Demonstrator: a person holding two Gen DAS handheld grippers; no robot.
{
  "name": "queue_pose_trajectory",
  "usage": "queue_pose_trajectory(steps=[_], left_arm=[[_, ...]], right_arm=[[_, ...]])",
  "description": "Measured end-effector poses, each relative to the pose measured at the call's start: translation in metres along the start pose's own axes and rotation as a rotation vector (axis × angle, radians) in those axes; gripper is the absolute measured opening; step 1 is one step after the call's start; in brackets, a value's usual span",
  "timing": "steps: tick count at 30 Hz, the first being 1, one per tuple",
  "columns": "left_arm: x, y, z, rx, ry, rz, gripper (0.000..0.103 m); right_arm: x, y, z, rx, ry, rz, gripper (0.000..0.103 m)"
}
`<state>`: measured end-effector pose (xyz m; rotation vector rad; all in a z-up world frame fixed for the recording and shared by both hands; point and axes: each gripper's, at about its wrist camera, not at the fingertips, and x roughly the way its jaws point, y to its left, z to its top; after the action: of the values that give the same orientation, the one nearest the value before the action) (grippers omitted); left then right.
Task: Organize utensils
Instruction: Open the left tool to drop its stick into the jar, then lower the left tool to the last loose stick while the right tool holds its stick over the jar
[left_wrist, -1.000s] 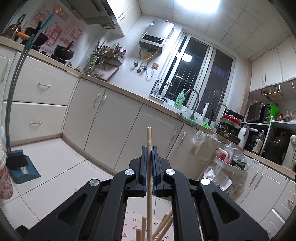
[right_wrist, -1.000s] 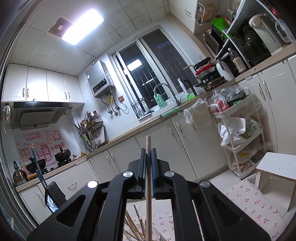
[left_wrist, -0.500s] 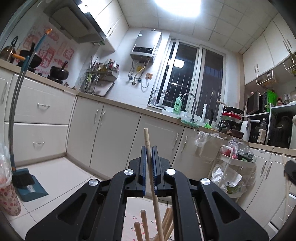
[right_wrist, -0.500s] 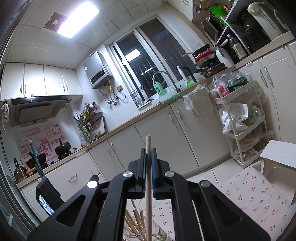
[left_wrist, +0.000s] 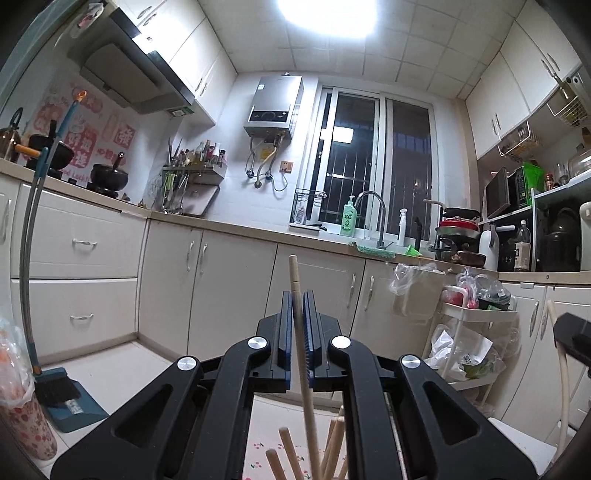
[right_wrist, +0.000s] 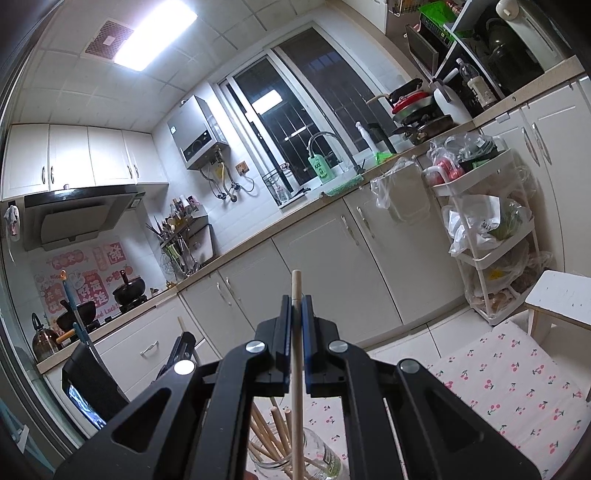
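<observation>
My left gripper (left_wrist: 297, 295) is shut on a wooden chopstick (left_wrist: 301, 350) that stands nearly upright and leans a little left at its top. Below it, several chopstick tops (left_wrist: 284, 448) stick up. My right gripper (right_wrist: 295, 299) is shut on another upright wooden chopstick (right_wrist: 296, 369). Its lower end hangs over a glass jar (right_wrist: 317, 461) holding several chopsticks (right_wrist: 266, 435) on a cherry-print cloth (right_wrist: 509, 380). The left gripper shows at the left of the right wrist view (right_wrist: 181, 350).
Kitchen cabinets (left_wrist: 229, 288) and a worktop run along the far wall. A white trolley (right_wrist: 491, 236) with bags and a white stool (right_wrist: 561, 299) stand at the right. A broom and dustpan (left_wrist: 55, 391) lean at the left.
Both grippers have tilted and moved with their chopsticks still held. The left view has levelled out. The right chopstick has come closer over the jar, which shows more fully now.
</observation>
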<state>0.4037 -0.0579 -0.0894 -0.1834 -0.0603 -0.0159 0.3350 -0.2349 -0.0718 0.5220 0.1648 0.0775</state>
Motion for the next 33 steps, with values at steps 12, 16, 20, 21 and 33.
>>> queue_pose_trajectory(steps=[12, 16, 20, 21, 33], left_arm=[[-0.014, 0.004, -0.011, 0.093, 0.063, -0.05, 0.007], [-0.02, 0.008, -0.009, 0.108, 0.072, -0.065, 0.007], [-0.026, 0.015, 0.0, 0.097, 0.07, -0.087, 0.008], [-0.027, 0.016, 0.002, 0.102, 0.072, -0.089, 0.008], [-0.037, 0.113, 0.019, -0.129, 0.184, 0.003, 0.034]], right_arm=[[0.001, -0.001, -0.007, 0.02, 0.012, 0.008, 0.006], [0.004, 0.004, -0.006, 0.02, 0.011, 0.018, 0.006], [0.005, 0.007, -0.006, 0.026, 0.005, 0.029, 0.006], [0.006, 0.008, -0.006, 0.03, 0.005, 0.032, 0.006], [0.019, 0.016, 0.0, 0.081, -0.053, 0.078, 0.006]])
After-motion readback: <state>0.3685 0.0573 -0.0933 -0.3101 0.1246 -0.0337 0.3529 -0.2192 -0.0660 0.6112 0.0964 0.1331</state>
